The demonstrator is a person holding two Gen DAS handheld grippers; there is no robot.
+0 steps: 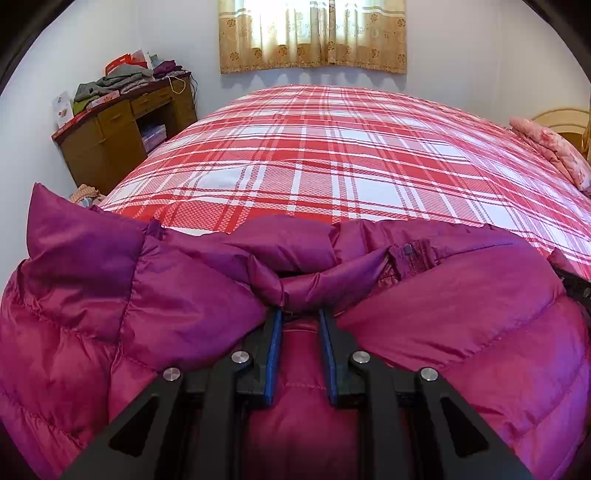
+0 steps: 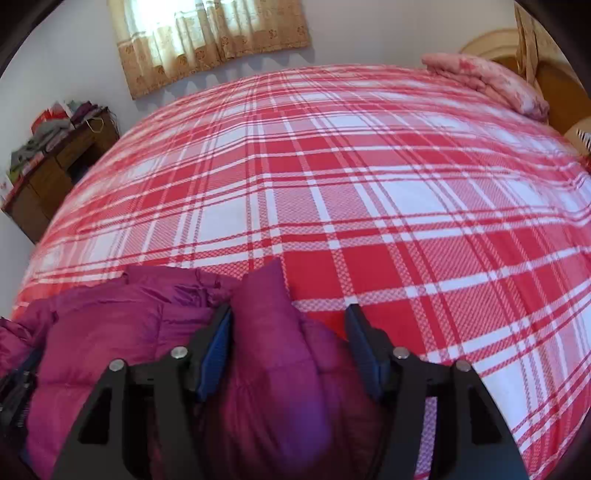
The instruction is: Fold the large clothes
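Note:
A magenta puffer jacket (image 1: 424, 332) lies bunched at the near edge of the bed with the red and white plaid cover (image 1: 332, 155). My left gripper (image 1: 300, 310) is shut on a rolled fold of the jacket near its collar; the fabric bulges over the fingertips. In the right wrist view the jacket (image 2: 110, 343) fills the lower left. My right gripper (image 2: 290, 314) is open, its jaws wide apart around an upright fold of the jacket (image 2: 266, 321) that touches the left finger only. The right gripper's edge shows at the far right of the left wrist view (image 1: 576, 284).
A wooden desk (image 1: 122, 133) piled with clothes stands against the far left wall. A folded pink quilt (image 1: 550, 151) lies at the bed's far right by the headboard (image 2: 554, 74). A curtained window (image 1: 314, 33) is on the back wall. Plaid cover (image 2: 369, 184) stretches beyond the jacket.

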